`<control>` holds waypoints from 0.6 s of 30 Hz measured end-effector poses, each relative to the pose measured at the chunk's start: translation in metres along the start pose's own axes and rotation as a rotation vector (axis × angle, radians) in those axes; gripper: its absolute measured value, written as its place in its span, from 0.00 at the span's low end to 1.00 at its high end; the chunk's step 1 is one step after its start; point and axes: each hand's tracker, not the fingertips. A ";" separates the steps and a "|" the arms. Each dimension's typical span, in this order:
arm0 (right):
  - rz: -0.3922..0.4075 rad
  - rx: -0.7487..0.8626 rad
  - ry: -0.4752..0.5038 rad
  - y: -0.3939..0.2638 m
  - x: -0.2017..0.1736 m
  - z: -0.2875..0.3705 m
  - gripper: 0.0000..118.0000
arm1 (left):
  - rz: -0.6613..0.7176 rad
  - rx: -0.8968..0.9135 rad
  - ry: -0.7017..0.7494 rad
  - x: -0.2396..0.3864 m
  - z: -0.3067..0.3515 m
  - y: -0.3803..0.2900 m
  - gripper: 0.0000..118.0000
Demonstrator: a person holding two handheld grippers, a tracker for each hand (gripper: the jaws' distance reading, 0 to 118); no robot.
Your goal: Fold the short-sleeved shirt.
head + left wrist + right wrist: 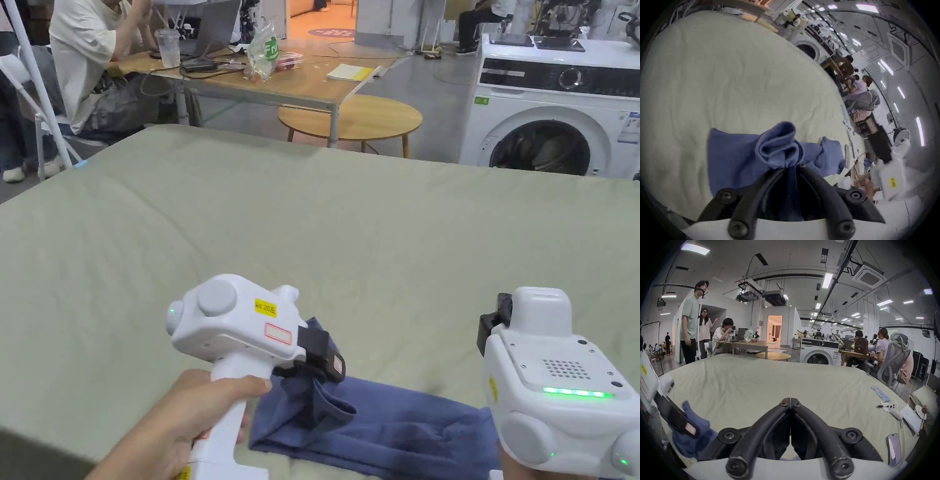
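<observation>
A blue short-sleeved shirt lies as a long folded strip near the front edge of a pale green sheet. My left gripper is shut on the strip's left end. In the left gripper view its jaws pinch bunched blue cloth, and the rest of the shirt lies spread behind. My right gripper is shut with nothing between its tips. It hovers over the sheet at the shirt's right end, and its white body shows in the head view. In the right gripper view the shirt lies at the lower left.
Beyond the sheet's far edge stand a washing machine, a round wooden table and a desk with a seated person. On the sheet's right edge lie a phone, a white controller and a row of batteries.
</observation>
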 end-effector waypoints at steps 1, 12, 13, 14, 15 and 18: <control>0.001 -0.003 -0.004 0.000 0.002 0.002 0.00 | 0.011 -0.017 0.039 0.001 -0.013 -0.001 0.00; 0.002 -0.027 -0.041 -0.006 0.022 0.004 0.00 | 0.051 -0.091 0.024 0.006 -0.051 -0.013 0.41; 0.000 -0.029 -0.040 -0.007 0.023 0.004 0.00 | 0.030 -0.098 0.028 0.009 -0.046 -0.013 0.40; -0.002 -0.030 -0.038 -0.007 0.023 0.004 0.00 | 0.016 -0.100 0.020 0.015 -0.037 -0.014 0.41; -0.003 -0.032 -0.038 -0.007 0.024 0.004 0.00 | 0.009 -0.100 0.007 0.015 -0.029 -0.014 0.40; 0.002 -0.031 -0.035 -0.008 0.023 0.005 0.00 | -0.008 -0.079 -0.071 0.020 -0.005 -0.012 0.40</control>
